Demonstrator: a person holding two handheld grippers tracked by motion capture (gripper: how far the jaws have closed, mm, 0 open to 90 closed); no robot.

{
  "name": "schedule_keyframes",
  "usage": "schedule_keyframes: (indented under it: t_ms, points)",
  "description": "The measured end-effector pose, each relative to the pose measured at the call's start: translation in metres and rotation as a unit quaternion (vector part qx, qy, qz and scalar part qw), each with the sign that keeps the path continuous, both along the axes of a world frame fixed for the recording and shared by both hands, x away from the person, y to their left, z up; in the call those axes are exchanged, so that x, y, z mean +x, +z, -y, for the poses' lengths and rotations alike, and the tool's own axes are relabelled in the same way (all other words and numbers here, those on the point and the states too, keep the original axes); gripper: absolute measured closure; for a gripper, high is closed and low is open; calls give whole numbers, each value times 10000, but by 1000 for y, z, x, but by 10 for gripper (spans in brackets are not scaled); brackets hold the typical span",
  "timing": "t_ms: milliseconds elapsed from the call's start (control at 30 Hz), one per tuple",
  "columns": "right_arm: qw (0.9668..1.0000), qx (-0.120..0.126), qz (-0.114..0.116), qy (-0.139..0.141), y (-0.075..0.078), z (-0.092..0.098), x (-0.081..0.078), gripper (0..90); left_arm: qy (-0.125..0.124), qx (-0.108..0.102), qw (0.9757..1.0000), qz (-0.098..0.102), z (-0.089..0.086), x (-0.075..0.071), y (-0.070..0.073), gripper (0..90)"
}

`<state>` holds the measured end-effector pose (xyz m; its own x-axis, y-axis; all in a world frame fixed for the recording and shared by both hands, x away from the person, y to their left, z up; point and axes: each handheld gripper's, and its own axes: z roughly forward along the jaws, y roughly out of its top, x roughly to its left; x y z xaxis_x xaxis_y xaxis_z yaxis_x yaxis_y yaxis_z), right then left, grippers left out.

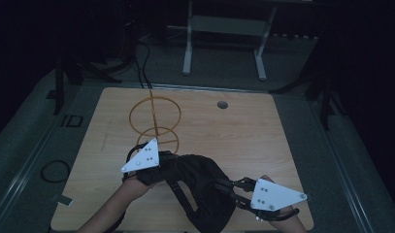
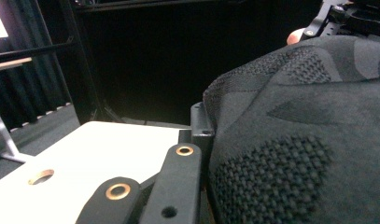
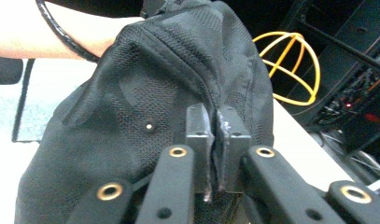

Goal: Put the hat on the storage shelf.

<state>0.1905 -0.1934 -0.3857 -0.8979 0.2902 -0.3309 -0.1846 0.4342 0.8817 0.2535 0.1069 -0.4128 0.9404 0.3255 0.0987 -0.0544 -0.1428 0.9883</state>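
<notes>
While the black cap (image 1: 200, 187) is sitting at the near edge of the table (image 1: 243, 131), both grippers are pinching it: the left gripper (image 1: 162, 167) is clamping the fabric on its left side, and the right gripper (image 3: 216, 140) is squeezing a fold of the cloth tight. The yellow wire stand (image 1: 154, 121) is standing just behind the cap.

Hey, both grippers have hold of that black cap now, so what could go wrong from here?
The right gripper pinches only a thin fold of the black cap, so the fabric may slip out if pulled. The left gripper also clamps an edge; pulling apart could stretch a seam. The yellow wire stand looks light and could tip when the cap is lowered on.
</notes>
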Motion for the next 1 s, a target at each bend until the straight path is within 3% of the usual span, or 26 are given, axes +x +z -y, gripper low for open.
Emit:
schedule_keyframes:
  t_ms: [333,500,933,1000]
  points:
    - [9987,306,-404,-2,2,4,7,886,179,175,9997,-38,0,6,-1,892]
    - [9969,558,-555,-28,8,10,10,887,424,265,9988,-11,-3,6,-2,742]
    - [9958,709,-497,-283,13,15,13,887,697,331,9970,18,-12,-6,5,394]
    - [9954,758,-485,-328,15,18,13,886,746,315,9967,-97,-15,-6,7,311]
